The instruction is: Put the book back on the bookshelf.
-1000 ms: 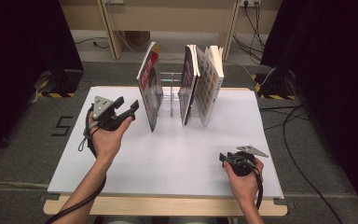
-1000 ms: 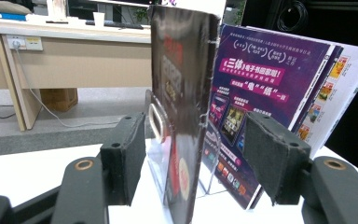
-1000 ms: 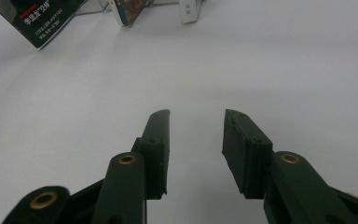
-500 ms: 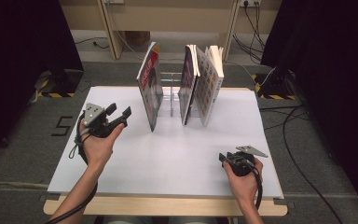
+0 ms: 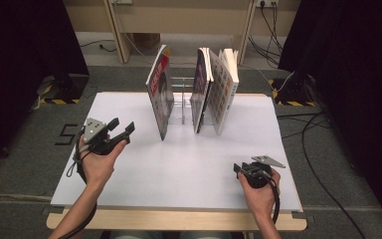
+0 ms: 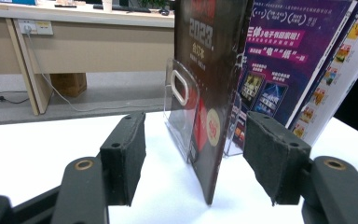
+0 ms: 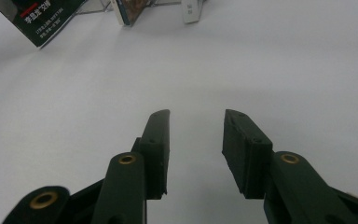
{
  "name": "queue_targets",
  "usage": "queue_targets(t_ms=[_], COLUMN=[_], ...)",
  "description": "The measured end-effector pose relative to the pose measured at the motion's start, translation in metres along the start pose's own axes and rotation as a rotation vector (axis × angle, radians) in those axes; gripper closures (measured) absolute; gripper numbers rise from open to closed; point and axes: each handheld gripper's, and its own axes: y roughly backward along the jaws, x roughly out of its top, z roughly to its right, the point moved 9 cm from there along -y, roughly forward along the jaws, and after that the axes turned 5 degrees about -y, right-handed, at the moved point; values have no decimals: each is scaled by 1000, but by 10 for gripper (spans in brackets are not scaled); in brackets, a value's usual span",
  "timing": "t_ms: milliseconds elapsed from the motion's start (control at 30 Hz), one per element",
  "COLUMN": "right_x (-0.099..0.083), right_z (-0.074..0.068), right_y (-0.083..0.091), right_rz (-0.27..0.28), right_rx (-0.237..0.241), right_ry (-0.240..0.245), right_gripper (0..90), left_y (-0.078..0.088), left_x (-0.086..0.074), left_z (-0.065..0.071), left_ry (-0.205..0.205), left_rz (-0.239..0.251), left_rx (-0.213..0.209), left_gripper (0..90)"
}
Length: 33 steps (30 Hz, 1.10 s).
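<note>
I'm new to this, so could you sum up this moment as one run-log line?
left gripper: open, facing red book, apart | right gripper: open, empty, low over table | books: upright in clear rack

The dark book's (image 6: 214, 93) top is cut off above.

1. We are in a lab or office room: black curtains (image 5: 25, 55) flank a white table (image 5: 179, 169).
2. We see wall sockets (image 6: 35, 26), floor cables (image 5: 318, 134), a beige desk (image 6: 74, 42) and hazard-taped stands (image 5: 54, 89).
</note>
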Motion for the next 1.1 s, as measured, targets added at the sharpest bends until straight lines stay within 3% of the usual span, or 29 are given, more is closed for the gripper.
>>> queue_targets(t_ms=[567, 1100], right_x=[0, 0], right_z=[1, 0], right_y=[0, 0], right_rz=[4, 2], right_rx=[-6, -5], right_ry=[18, 12], right_gripper=[623, 623], left_y=[23, 43], left_x=[-20, -60], left_z=[-21, -45], left_ry=[-7, -14], left_rz=[-19, -84], left_rx=[31, 60], left_gripper=[373, 368])
